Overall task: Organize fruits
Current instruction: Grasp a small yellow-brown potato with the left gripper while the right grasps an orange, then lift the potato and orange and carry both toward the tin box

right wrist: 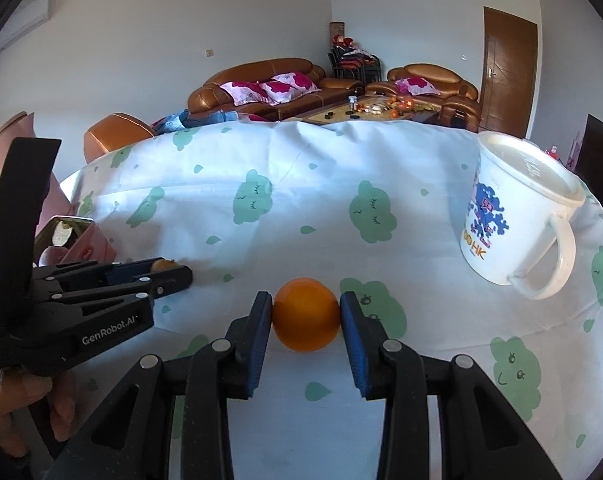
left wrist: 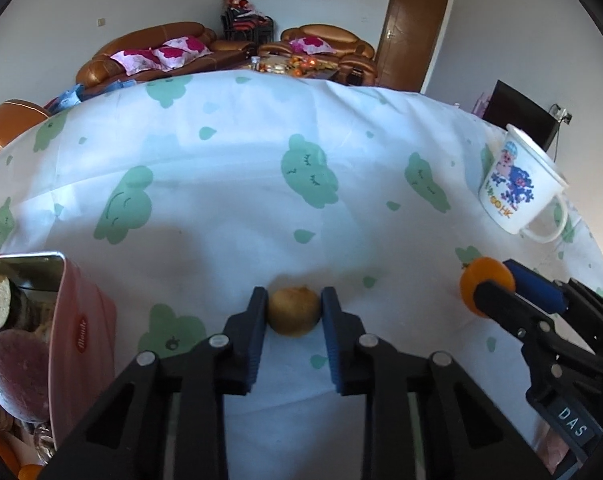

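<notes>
My left gripper [left wrist: 294,300] is shut on a small brown round fruit [left wrist: 294,311], held low over the cloud-print tablecloth [left wrist: 221,168]. My right gripper [right wrist: 306,303] is shut on an orange [right wrist: 306,314]. In the left wrist view the right gripper [left wrist: 497,278] shows at the right with the orange [left wrist: 486,285] in it. In the right wrist view the left gripper [right wrist: 173,270] shows at the left with the brown fruit [right wrist: 163,266] between its jaws. A pink tin box [left wrist: 81,328] at the left holds several fruits.
A white printed mug [right wrist: 513,220] stands at the right of the table, also in the left wrist view [left wrist: 517,184]. The pink box shows in the right wrist view [right wrist: 95,244] at the left. Brown sofas [right wrist: 261,84] and a door [right wrist: 505,72] lie beyond the table.
</notes>
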Tool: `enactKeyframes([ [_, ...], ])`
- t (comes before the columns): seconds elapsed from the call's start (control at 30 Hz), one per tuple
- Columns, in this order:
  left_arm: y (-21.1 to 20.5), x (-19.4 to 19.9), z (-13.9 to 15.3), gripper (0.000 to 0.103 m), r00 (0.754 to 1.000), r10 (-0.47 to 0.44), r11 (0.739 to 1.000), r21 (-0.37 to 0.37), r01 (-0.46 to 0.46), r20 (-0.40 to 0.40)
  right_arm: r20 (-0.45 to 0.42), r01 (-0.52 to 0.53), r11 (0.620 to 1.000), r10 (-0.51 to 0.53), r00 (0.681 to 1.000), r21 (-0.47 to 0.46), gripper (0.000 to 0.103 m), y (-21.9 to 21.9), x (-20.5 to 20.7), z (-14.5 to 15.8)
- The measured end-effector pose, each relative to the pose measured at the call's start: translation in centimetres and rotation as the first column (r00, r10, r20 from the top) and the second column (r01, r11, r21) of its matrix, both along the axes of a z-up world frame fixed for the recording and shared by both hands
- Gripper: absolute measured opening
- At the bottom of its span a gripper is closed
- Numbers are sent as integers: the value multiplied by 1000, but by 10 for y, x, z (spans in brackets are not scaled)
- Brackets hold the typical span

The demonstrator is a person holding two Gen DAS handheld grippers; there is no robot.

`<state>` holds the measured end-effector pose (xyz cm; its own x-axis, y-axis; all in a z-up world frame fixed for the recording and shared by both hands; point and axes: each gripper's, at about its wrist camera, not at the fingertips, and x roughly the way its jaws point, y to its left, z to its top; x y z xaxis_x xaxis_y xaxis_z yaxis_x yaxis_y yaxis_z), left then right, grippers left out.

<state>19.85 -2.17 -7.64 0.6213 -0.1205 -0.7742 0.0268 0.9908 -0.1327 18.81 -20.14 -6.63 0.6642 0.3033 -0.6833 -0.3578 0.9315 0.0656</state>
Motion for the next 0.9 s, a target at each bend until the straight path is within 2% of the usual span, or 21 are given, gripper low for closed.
enactKeyframes([
  [0.33, 2, -7, 5, 28, 999, -23, 999, -25, 24, 33, 17, 1, 1000, -2, 1000, 21, 37, -2, -3, 3],
  [0.9, -2, -23, 22, 28, 988, -20, 999, 37, 14, 154, 102, -11, 999, 6, 995, 49, 37, -8, -16, 14],
])
